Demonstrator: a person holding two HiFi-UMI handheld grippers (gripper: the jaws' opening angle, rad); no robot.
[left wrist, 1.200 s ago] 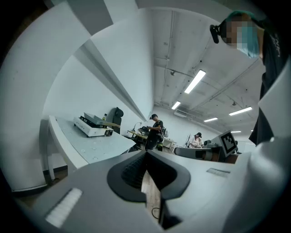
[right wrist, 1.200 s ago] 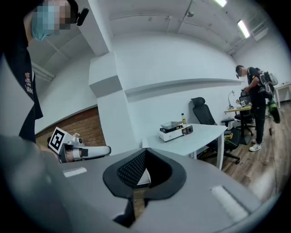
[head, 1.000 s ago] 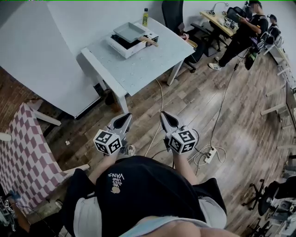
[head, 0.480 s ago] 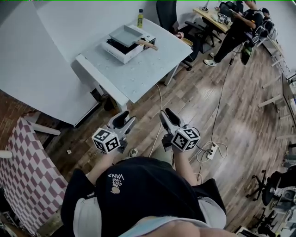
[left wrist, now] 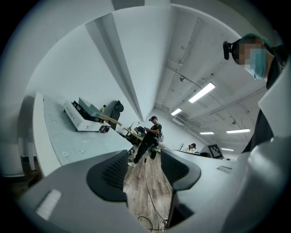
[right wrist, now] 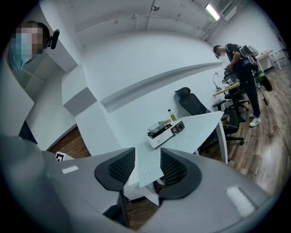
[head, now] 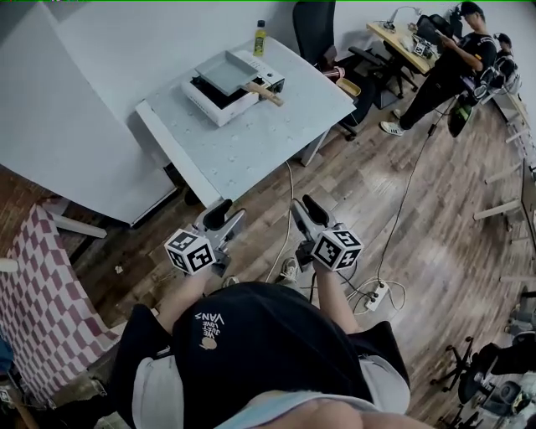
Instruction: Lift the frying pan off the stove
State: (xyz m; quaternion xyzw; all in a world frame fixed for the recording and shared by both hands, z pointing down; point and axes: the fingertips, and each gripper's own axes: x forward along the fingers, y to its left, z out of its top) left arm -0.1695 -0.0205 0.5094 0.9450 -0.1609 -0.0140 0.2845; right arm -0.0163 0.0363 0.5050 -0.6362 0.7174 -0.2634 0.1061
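A square grey frying pan with a wooden handle sits on a white portable stove at the far end of the white table. Both grippers are held low over the wooden floor, well short of the table. My left gripper and right gripper point toward the table, jaws opening with nothing between them. The left gripper view shows the pan far off at the left, beyond the left gripper. Above the right gripper, the right gripper view shows the pan on its stove.
A yellow-green bottle stands behind the stove. An office chair is beyond the table. A person stands at a desk far right. A power strip and cables lie on the floor; a checkered cloth is at left.
Both grippers' jaws have gone from shut to open. The grippers have moved slightly forward toward the table.
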